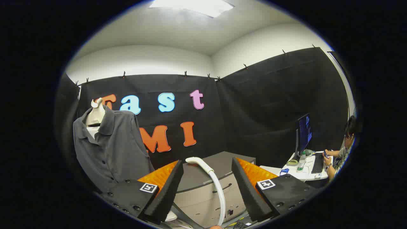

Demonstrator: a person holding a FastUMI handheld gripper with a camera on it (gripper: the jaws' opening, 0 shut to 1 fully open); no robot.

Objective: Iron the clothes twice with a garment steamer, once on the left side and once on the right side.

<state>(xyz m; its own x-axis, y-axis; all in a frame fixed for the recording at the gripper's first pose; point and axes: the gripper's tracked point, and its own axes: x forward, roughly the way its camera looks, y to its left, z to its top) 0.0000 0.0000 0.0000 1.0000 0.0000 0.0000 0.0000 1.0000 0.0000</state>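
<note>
white steamer (213, 181) between spread claw (207, 167) fingers

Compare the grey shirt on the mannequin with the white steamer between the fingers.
The grey shirt is dark fabric draped on a mannequin, beyond the hand-held gripper; the white steamer is pale, slim, curved and rigid, standing between its open fingers, untouched. The shirt is far broader than the steamer.

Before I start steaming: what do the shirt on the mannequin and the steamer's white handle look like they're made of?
The grey shirt looks like soft matte woven fabric, likely cotton or a blend: it drapes and creases. The steamer handle, standing between the open fingers of the gripper, looks like smooth, slightly glossy moulded plastic, with a light sheen along its curve.
</note>
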